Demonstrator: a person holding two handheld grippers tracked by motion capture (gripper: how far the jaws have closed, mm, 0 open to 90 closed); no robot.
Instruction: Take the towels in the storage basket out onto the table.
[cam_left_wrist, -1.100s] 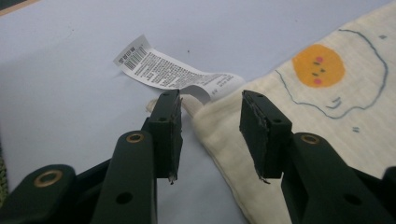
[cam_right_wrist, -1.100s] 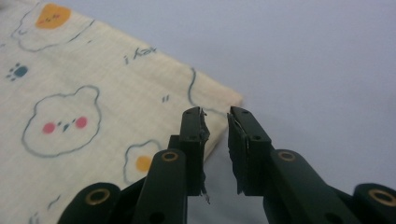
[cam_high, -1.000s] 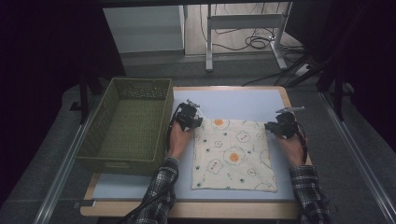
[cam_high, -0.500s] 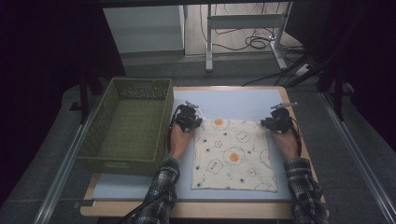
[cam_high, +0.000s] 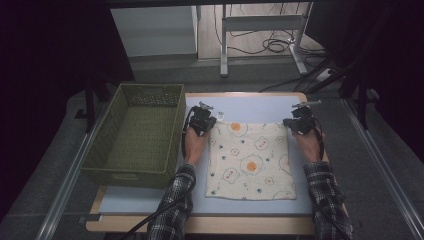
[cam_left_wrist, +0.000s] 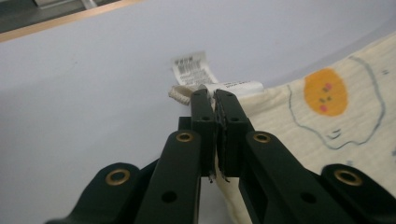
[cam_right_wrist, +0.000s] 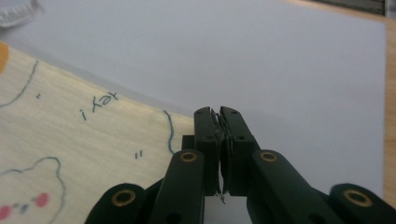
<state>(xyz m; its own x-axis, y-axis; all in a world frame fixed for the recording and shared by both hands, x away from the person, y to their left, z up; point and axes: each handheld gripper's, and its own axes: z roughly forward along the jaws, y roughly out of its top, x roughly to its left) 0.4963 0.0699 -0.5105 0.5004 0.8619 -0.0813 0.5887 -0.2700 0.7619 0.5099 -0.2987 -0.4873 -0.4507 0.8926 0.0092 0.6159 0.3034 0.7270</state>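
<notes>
The cream printed cloth (cam_high: 251, 161) lies flat, its far corners pinched by the left gripper (cam_left_wrist: 214, 100) and right gripper (cam_right_wrist: 221, 113), whose jaws have just closed; the green woven basket (cam_high: 100, 165) stands beside it.

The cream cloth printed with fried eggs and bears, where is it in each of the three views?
High view: the cream printed cloth lies flat at table centre, right of the green woven basket.
Left gripper view: right side, its far corner pinched in the jaws.
Right gripper view: lower left, its other far corner pinched.
Shared landmark: the white care label, near the left gripper in the high view.
</notes>
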